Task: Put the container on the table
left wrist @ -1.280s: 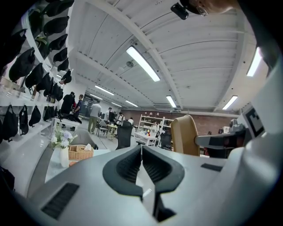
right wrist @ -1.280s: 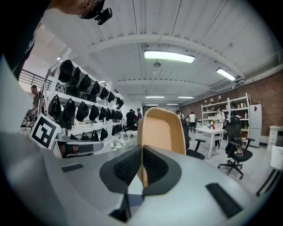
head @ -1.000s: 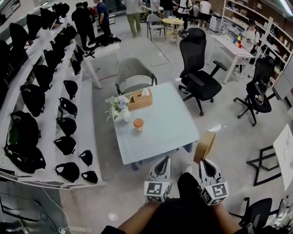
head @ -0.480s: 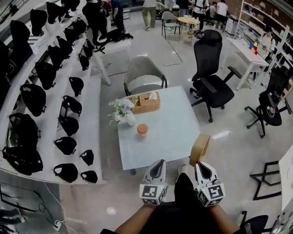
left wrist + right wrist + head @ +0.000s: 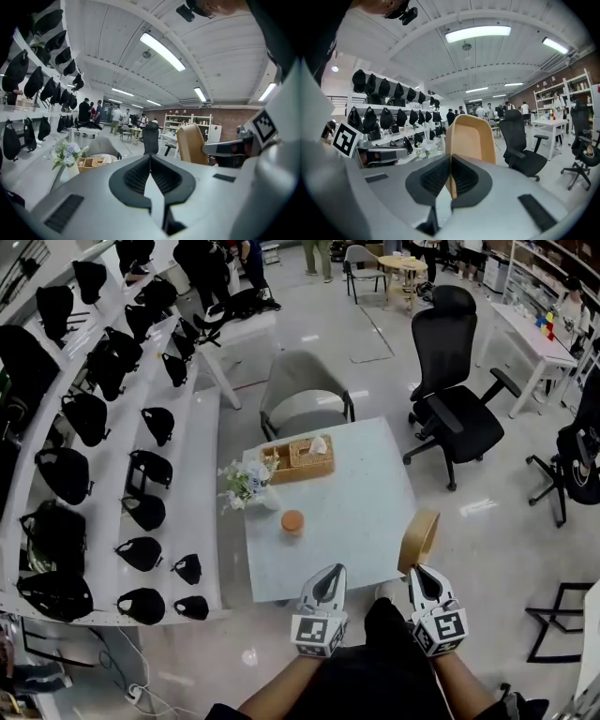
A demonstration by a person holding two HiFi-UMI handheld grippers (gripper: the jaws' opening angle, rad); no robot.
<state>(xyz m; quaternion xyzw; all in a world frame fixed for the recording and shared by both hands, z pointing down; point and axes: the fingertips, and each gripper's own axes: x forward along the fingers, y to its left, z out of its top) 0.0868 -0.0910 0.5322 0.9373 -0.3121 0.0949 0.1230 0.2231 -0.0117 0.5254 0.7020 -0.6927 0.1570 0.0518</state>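
The container (image 5: 419, 539) is a tan, round-cornered tray held upright on its edge. My right gripper (image 5: 424, 576) is shut on its rim, and the right gripper view shows its hollow side (image 5: 469, 140) rising above the jaws. It hangs just off the near right corner of the pale blue table (image 5: 361, 512). My left gripper (image 5: 327, 584) is shut with nothing in it, at the table's near edge. From the left gripper view the container (image 5: 191, 143) shows to the right.
On the table stand a wicker basket (image 5: 300, 458), a vase of flowers (image 5: 246, 484) and a small orange-lidded jar (image 5: 292, 522). A grey chair (image 5: 303, 396) stands behind it, a black office chair (image 5: 456, 404) to the right. Shelves of black bags (image 5: 103, 418) run along the left.
The view has shifted and the table now sits nearer and more central. Both grippers and the held container have moved closer to the table's near edge.
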